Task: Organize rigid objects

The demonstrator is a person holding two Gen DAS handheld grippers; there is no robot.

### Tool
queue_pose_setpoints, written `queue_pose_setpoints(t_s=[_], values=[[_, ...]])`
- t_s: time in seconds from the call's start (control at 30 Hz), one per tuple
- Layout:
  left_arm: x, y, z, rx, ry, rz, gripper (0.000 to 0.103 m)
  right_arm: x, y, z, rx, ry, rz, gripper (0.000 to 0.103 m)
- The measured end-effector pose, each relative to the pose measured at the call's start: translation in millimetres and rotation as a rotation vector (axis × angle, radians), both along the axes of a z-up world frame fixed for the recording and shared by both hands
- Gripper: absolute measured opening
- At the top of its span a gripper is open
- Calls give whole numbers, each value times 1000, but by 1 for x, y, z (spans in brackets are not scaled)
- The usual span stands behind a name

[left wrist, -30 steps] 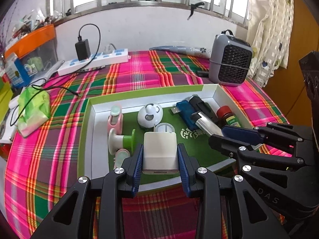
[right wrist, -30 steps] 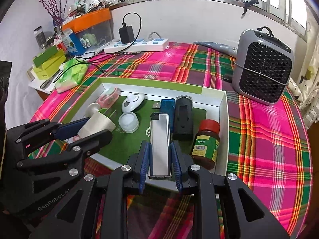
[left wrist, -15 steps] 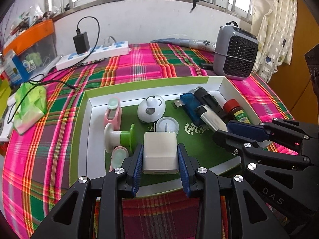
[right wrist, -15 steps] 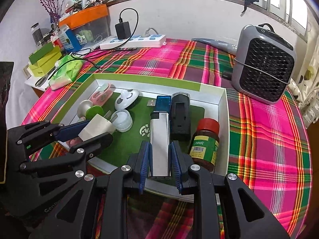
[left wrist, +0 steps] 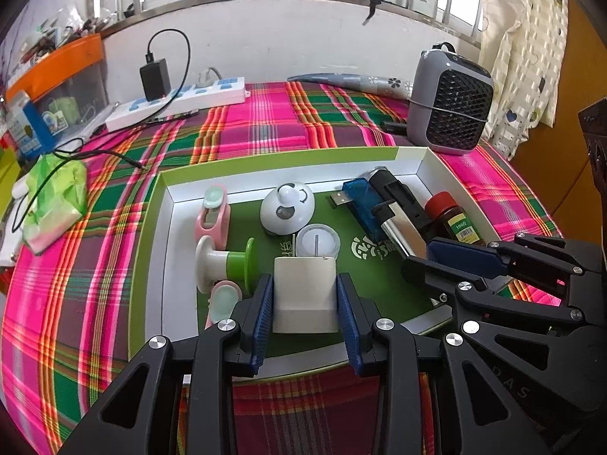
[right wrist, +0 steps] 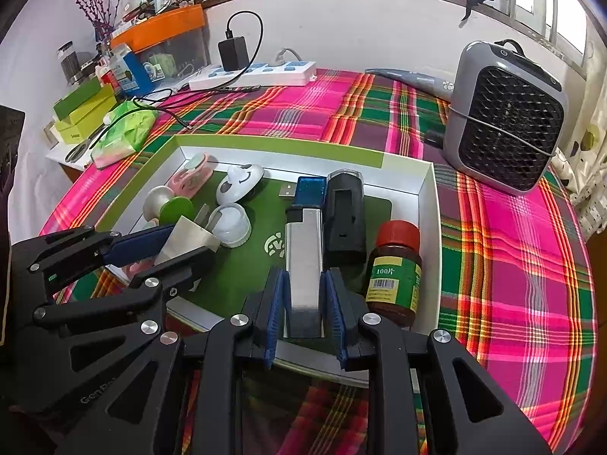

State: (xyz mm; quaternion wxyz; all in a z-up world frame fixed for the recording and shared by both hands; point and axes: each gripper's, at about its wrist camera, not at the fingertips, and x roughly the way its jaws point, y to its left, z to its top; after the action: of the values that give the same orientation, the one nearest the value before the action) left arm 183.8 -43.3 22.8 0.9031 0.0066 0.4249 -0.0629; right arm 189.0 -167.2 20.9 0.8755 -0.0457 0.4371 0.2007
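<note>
My left gripper [left wrist: 305, 299] clamps the white charger cube [left wrist: 304, 295] at the tray's [left wrist: 163, 265] near edge. My right gripper [right wrist: 303, 295] clenches the silver lighter [right wrist: 303, 261], lined up beside the red-capped pill bottle [right wrist: 394, 269], probably so each can be sorted.

The tray [right wrist: 428, 204] is crowded, but its green middle stays bare. The desk [right wrist: 523, 265] is clear on the right, until the grey heater [right wrist: 504, 121].

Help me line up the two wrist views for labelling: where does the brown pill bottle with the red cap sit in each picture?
Left wrist view: brown pill bottle at right of centre, in the box's right end, just above the right gripper.
Right wrist view: brown pill bottle just right of centre, beside the right gripper.
Shared landmark: the grey fan heater behind the box.
</note>
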Motion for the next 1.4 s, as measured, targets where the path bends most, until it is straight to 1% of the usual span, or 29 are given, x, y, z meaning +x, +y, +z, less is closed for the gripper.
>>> queue_pose_setpoints(t_s=[0.4, 0.77, 0.93, 1.23, 1.4], values=[[-1, -1, 0, 3, 1, 0, 33, 0, -1, 0, 12, 0, -8, 25], [-6, 4, 4, 13, -4, 24, 33, -4, -2, 3, 23, -10, -25, 35], [-17, 3, 12, 16, -23, 35, 33, -10, -6, 8, 38, -21, -44, 39], [-47, 5, 28, 16, -59, 58, 33, -40, -8, 22, 43, -65, -72, 39], [-67, 9, 30, 31, -66, 81, 33, -63, -9, 28, 46, -89, -102, 39]])
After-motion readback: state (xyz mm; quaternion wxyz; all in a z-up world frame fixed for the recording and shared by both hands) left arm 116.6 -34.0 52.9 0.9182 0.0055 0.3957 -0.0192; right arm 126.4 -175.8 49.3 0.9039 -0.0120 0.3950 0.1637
